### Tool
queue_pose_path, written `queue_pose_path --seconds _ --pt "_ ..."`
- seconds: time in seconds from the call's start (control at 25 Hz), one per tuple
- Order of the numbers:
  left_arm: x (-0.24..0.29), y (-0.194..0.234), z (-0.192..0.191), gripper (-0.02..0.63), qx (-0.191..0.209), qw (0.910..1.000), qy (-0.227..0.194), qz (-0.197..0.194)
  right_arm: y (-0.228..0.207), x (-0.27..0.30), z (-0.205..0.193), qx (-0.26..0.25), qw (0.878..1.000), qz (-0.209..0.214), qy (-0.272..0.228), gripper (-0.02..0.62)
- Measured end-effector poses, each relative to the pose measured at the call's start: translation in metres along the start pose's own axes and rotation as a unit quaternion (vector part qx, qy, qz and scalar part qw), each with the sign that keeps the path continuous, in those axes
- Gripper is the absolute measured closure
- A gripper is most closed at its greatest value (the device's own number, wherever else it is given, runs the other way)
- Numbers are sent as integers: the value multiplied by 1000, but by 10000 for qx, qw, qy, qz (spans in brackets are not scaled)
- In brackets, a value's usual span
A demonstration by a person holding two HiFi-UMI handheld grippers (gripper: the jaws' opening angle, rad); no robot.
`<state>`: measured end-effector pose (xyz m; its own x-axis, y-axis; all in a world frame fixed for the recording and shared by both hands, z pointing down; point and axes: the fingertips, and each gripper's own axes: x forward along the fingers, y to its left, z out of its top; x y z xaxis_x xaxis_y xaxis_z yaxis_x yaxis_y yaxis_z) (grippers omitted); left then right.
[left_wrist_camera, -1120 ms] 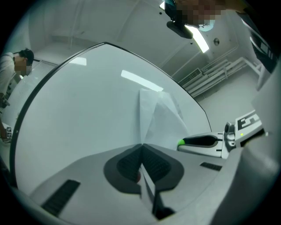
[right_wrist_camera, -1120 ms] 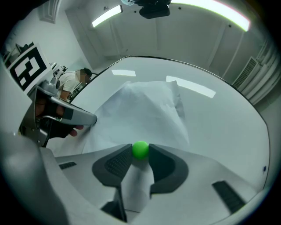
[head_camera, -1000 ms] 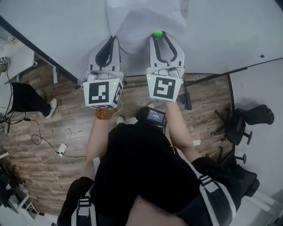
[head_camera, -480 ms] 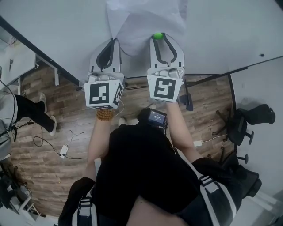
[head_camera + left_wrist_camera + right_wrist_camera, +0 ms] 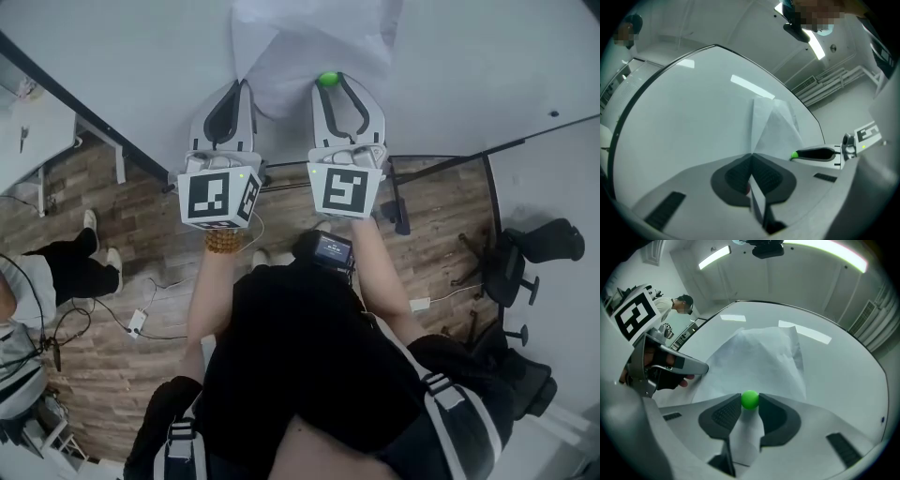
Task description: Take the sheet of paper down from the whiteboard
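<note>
A white sheet of paper (image 5: 309, 37) hangs crumpled on the whiteboard (image 5: 122, 66). My left gripper (image 5: 246, 86) is shut on the sheet's lower left edge, and the paper (image 5: 776, 126) runs between its closed pads. My right gripper (image 5: 328, 82) is shut on a small green round magnet (image 5: 328, 79) at the sheet's lower right. In the right gripper view the magnet (image 5: 750, 399) sits pinched between both pads, with the paper (image 5: 759, 357) under and behind it. The left gripper (image 5: 705, 367) shows at that view's left.
Below the board lies wooden floor with a cable and power strip (image 5: 131, 319). A black office chair (image 5: 525, 253) stands at the right. A person (image 5: 37, 281) is at the far left. The board's stand foot (image 5: 394, 211) is just right of my right gripper.
Both grippers have kept their place and their grips. The person at the left has walked toward the lower left of the head view.
</note>
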<state>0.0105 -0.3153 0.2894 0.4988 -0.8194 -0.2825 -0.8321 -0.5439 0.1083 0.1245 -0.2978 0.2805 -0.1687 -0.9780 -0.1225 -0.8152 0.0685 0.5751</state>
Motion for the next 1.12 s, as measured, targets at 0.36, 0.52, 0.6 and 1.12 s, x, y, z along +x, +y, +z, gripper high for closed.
queue_pose_path --seconds 0.36,0.52,0.6,1.12 --pt "0 0 1 597 -203 9998 -32 -1 1 -11 8 -10 10000 19 -54 479" --pt "0 -2 2 597 -223 9997 -36 -23 2 -19 10 3 10000 16 -51 479" --pt "-1 -2 2 598 -228 9997 -35 -39 3 -23 11 11 10000 26 -68 479" --pt "1 -2 -1 597 -276 9996 -51 -98 9 -40 10 -25 10000 50 -24 479"
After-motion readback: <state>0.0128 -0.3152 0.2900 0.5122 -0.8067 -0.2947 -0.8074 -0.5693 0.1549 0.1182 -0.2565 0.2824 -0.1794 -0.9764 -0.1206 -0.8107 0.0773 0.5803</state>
